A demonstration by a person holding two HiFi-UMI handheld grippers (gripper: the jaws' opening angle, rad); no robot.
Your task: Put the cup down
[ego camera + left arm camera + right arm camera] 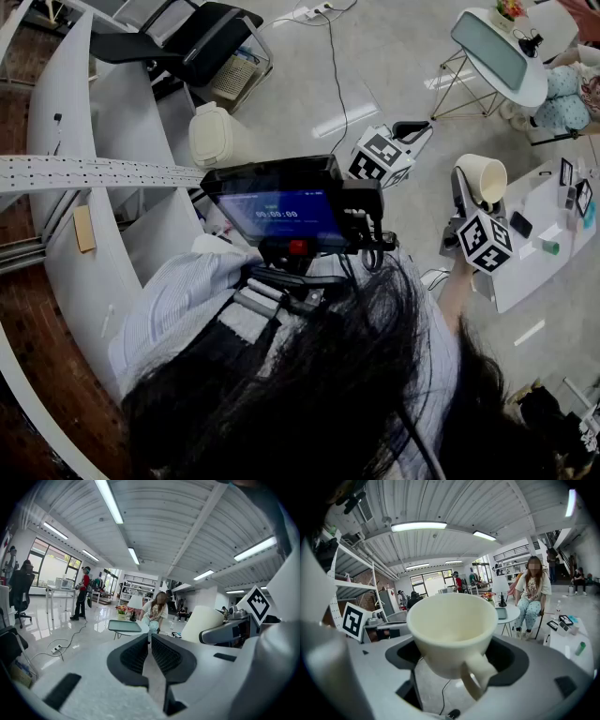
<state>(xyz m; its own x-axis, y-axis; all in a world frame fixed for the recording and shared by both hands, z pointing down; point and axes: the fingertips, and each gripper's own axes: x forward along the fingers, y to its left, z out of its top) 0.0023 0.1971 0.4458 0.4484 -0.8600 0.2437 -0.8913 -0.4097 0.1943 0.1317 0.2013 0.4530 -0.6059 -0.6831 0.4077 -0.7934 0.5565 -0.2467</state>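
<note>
A cream cup [452, 634] with a handle sits between the jaws of my right gripper [455, 654], which is shut on its body. The cup is held in the air, its mouth facing away and its handle hanging toward the camera. In the head view the cup [484, 177] is at the right, above the edge of a white table [525, 267], with the right gripper [472, 190] around it. My left gripper [150, 641] is shut with nothing between its pads. It floats left of the cup [204, 622]; the head view shows the left gripper [412, 131] over the floor.
The white table carries small items such as a phone [521, 224] and a green object [550, 247]. Farther off stands a round table with a tray [488, 48], with a seated person [565, 97] beside it. An office chair [192, 37], a white bin [216, 137] and a floor cable [338, 70] lie to the left.
</note>
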